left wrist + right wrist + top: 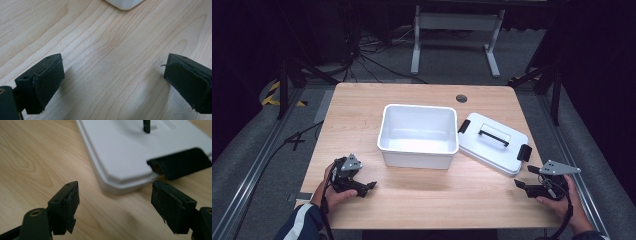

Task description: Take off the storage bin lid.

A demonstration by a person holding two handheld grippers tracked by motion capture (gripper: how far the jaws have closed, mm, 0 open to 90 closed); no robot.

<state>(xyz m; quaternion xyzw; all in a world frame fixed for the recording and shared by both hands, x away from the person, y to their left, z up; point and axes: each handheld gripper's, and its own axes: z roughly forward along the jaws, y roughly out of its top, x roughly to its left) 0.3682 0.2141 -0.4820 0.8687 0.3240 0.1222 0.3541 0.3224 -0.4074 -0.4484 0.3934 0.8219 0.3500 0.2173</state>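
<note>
Black rubber-padded jaws of the left gripper [371, 186] stand wide apart with only bare wood between them; in the left gripper view the same gripper [112, 77] shows its two pads well separated above the wooden table [107, 45], gripping nothing; it lies low at the table's near edge, held in the person's left hand [334, 192], off the near-left corner of the white tub [419, 135], and a rounded white corner of that tub [124, 3] pokes in at the top of the left gripper view.

Opposite it, the right gripper [523, 178] is also agape and empty; in the right gripper view this gripper [115, 202] has its jaws parted with plain tabletop between them, holding nothing; the right hand [562, 200] carries it off the near-right side of the tub, close to the table's near-right corner.

Just ahead of the right gripper lies the white lid [493, 142], flat on the table right beside the tub's right wall, its near-left edge touching or almost touching the tub; the lid [120, 147] sits near the jaws but apart from them; a black clasp [180, 162] shows at its closest end, another black clasp [464, 126] at the far end, and a black handle [494, 134] spans its top.

The tub stands upright and uncovered at the table's middle.
</note>
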